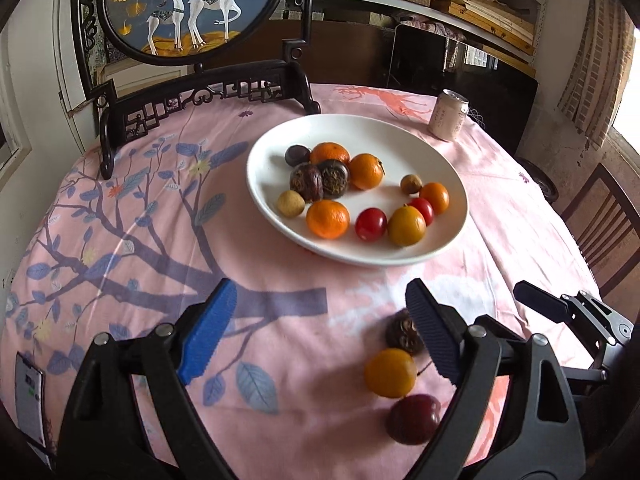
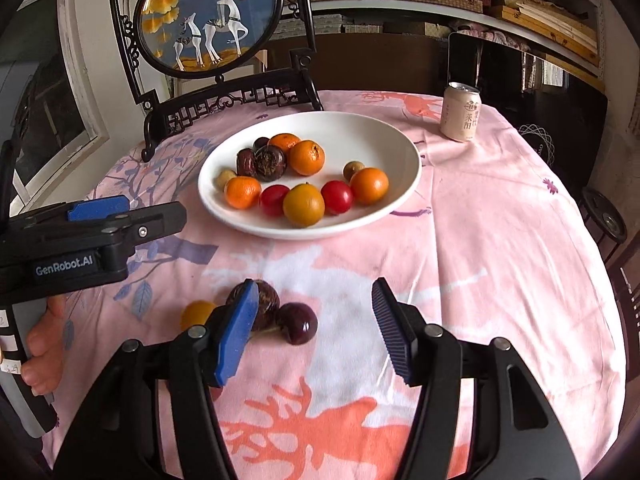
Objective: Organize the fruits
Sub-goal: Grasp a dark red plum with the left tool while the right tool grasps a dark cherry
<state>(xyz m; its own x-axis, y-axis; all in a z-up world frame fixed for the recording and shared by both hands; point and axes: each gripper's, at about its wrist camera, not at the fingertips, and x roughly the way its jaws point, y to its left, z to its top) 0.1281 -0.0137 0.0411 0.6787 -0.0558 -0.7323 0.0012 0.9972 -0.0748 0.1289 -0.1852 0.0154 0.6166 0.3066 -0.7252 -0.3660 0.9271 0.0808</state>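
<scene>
A white plate (image 1: 400, 148) holds several fruits: oranges, red cherry tomatoes, dark brown rough fruits and small tan ones. Three loose fruits lie on the pink tablecloth in front of it: a yellow-orange fruit (image 1: 390, 372), a dark brown rough fruit (image 1: 400, 330) and a dark red cherry (image 1: 414, 420). My left gripper (image 1: 320, 292) is open and empty, its right finger just beside those three. My right gripper (image 2: 316, 288) is open. The cherry (image 2: 298, 322) lies between its fingers, untouched. The brown fruit (image 2: 266, 300) is partly hidden behind its left finger, and the yellow-orange fruit (image 2: 196, 314) lies left of it.
A pale drink can (image 2: 460, 112) stands at the table's far right. A dark carved stand with a round deer painting (image 2: 212, 12) occupies the far left. A wooden chair (image 1: 600, 224) is off the right edge. A hand (image 2: 44, 344) holds the left gripper's handle.
</scene>
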